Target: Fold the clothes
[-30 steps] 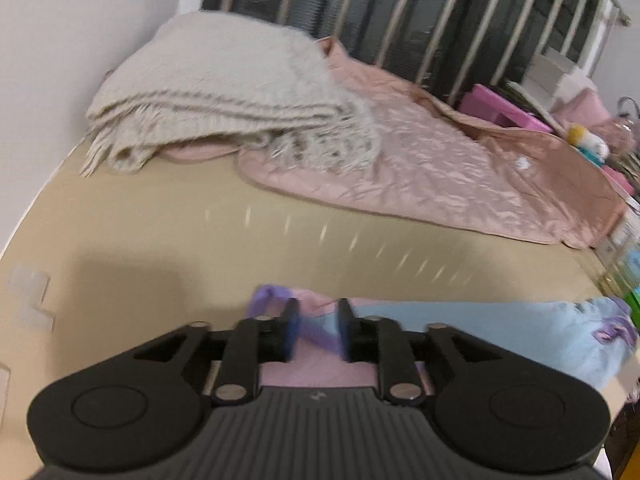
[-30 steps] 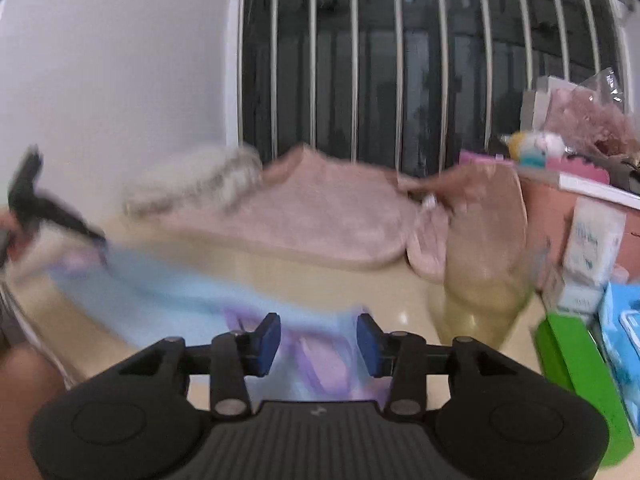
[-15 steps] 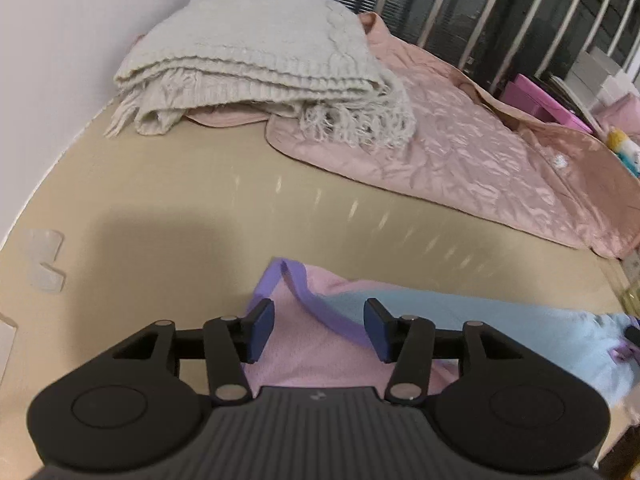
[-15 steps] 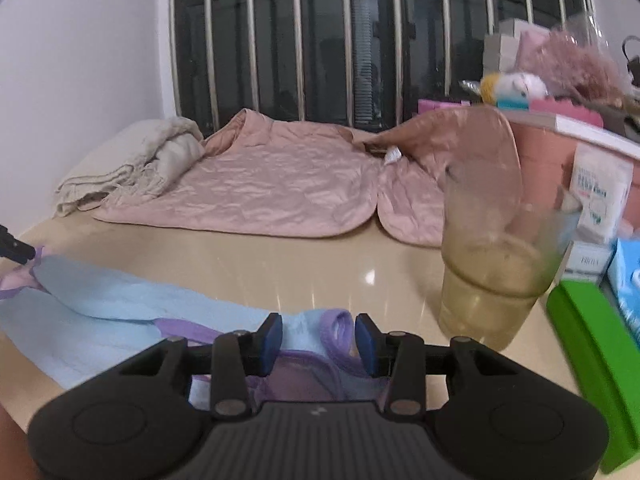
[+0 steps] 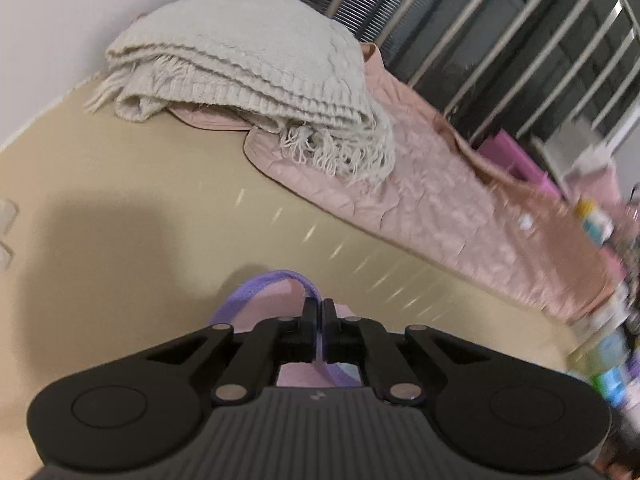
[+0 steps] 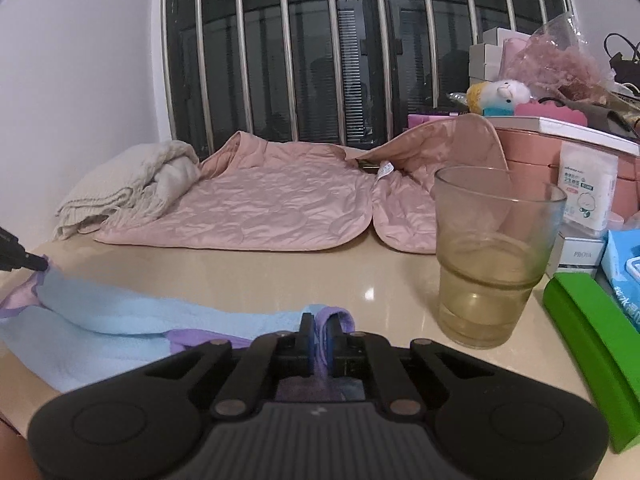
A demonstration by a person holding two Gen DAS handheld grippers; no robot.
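Note:
A small light blue and pink garment with purple trim [image 6: 120,316] lies stretched across the beige table. My left gripper [image 5: 319,308] is shut on its purple-edged pink corner [image 5: 276,280]. That gripper's tip also shows at the far left of the right wrist view [image 6: 24,260], pinching the garment's left end. My right gripper [image 6: 319,322] is shut on the garment's purple-trimmed right end [image 6: 340,316], low over the table.
A glass of yellowish liquid [image 6: 492,256] stands just right of my right gripper. A folded cream knit blanket [image 5: 248,68] lies on a pink quilted jacket [image 6: 256,204] at the back. A green box [image 6: 592,356], packets and boxes crowd the right. Metal window bars [image 6: 320,52] stand behind.
Both grippers were open over the garment's ends half a second ago and have now closed on them. The left view has swung and is blurred on the right.

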